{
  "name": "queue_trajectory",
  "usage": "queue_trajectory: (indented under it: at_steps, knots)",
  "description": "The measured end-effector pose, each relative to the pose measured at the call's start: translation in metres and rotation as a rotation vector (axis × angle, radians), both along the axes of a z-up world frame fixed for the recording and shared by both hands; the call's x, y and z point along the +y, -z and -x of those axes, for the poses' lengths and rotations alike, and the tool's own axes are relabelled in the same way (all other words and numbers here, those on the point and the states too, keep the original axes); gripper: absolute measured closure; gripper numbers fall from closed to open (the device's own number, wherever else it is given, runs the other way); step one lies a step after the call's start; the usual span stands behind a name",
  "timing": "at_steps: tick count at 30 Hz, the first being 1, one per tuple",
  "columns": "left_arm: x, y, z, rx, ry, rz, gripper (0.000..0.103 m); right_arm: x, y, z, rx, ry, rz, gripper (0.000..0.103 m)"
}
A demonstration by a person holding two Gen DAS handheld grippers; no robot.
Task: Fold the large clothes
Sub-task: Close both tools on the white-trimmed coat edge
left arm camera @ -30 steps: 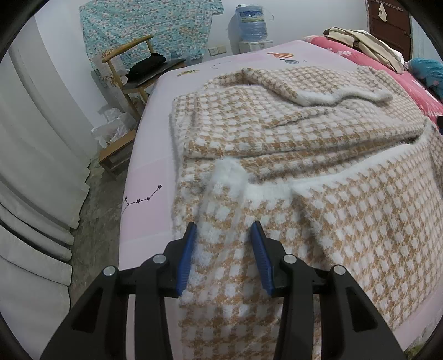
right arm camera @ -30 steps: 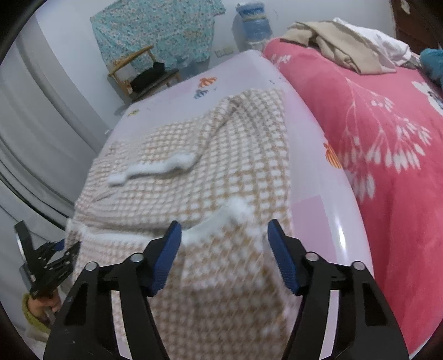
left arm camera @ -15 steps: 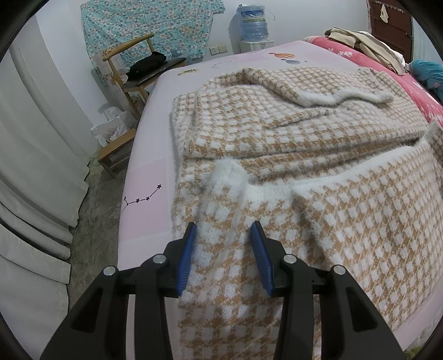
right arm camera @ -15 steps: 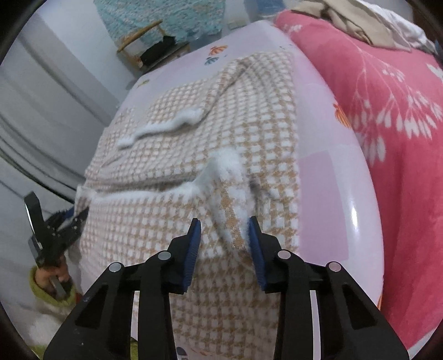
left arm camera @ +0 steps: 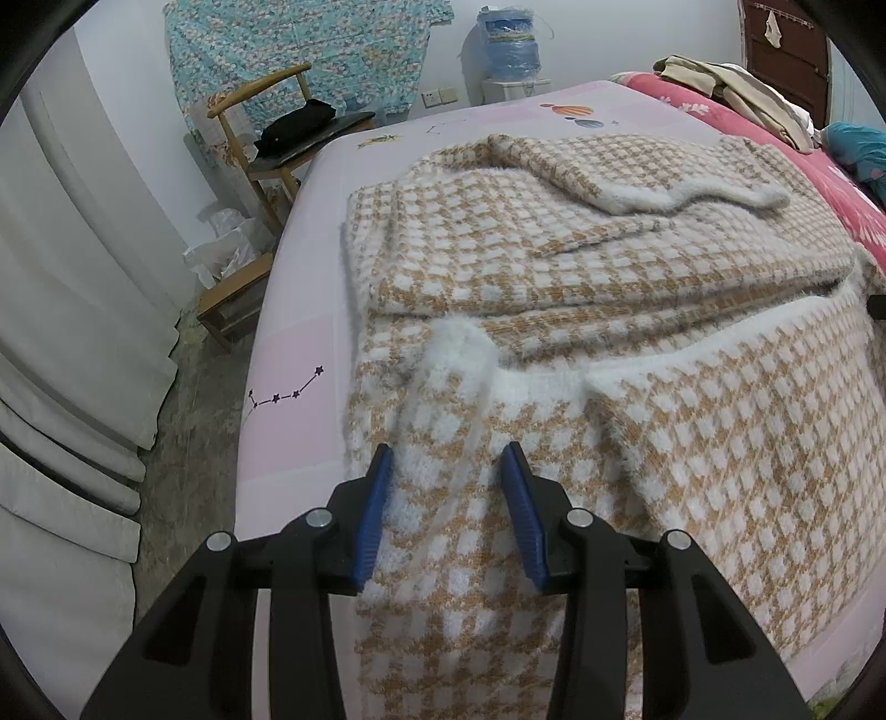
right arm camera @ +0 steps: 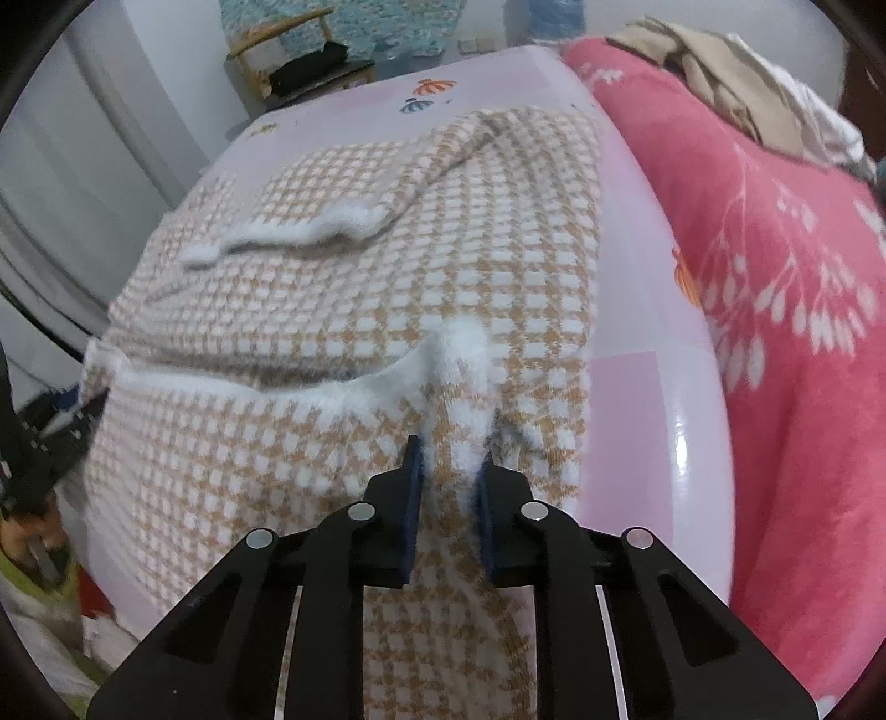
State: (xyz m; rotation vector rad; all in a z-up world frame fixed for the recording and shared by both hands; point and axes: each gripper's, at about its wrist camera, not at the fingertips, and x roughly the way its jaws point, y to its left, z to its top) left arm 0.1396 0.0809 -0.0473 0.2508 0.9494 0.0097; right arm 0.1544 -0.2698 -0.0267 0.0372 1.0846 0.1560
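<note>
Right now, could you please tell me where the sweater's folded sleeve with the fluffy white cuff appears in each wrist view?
Left wrist view: the folded sleeve lies across the sweater's far part, upper right of centre, cuff pointing right.
Right wrist view: the same sleeve lies upper left of centre, cuff pointing left.
Shared landmark: the wooden chair beyond the bed's far left corner.

We are noting black angular frames, round silver screws and blue pads on the left gripper [left arm camera: 447, 487] and right gripper [right arm camera: 449, 481].
</note>
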Motion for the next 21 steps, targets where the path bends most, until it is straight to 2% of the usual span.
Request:
queue_trajectory:
  at_steps: [7,21]
  knots:
    - [-0.001,0.000,0.000,0.000,-0.004,0.001,0.063,0.023,0.007,-0.001,-0.017,-0.015,0.109,0.088]
    - [-0.001,0.000,0.000,0.000,-0.005,-0.002,0.063,0.027,0.010,-0.002,-0.018,-0.003,0.127,0.087]
